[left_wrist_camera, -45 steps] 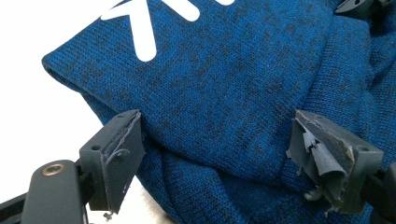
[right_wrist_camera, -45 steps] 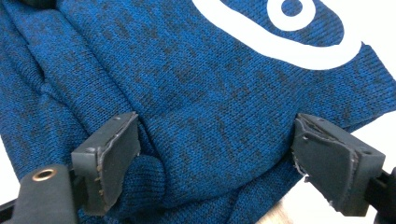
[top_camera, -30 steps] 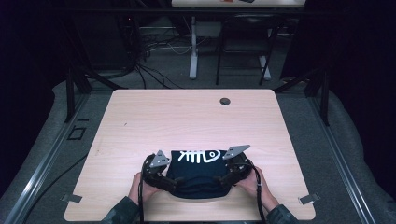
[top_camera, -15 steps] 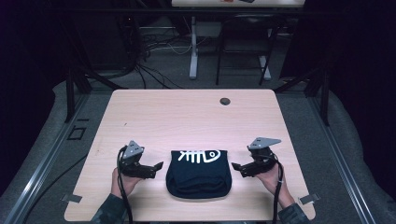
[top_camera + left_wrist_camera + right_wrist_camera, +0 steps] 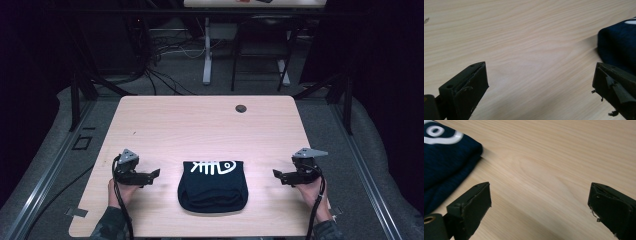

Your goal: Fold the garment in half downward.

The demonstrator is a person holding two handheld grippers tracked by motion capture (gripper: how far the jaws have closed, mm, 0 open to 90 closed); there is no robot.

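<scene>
From the high view, a folded dark navy garment [image 5: 213, 185] with a white fish-skeleton print lies near the front edge of the pale wood-grain counter [image 5: 200, 127], and a small dark round spot [image 5: 241, 108] sits near the far edge. The left tongs [image 5: 152, 174] and right tongs [image 5: 278, 174] rest well apart on either side of the garment, pointing inward at it. The left gripper view shows the soft knit bundle's rounded edge [image 5: 616, 47] beside the right jaw; both pairs of tongs stand wide open, empty, their black pads frayed.
</scene>
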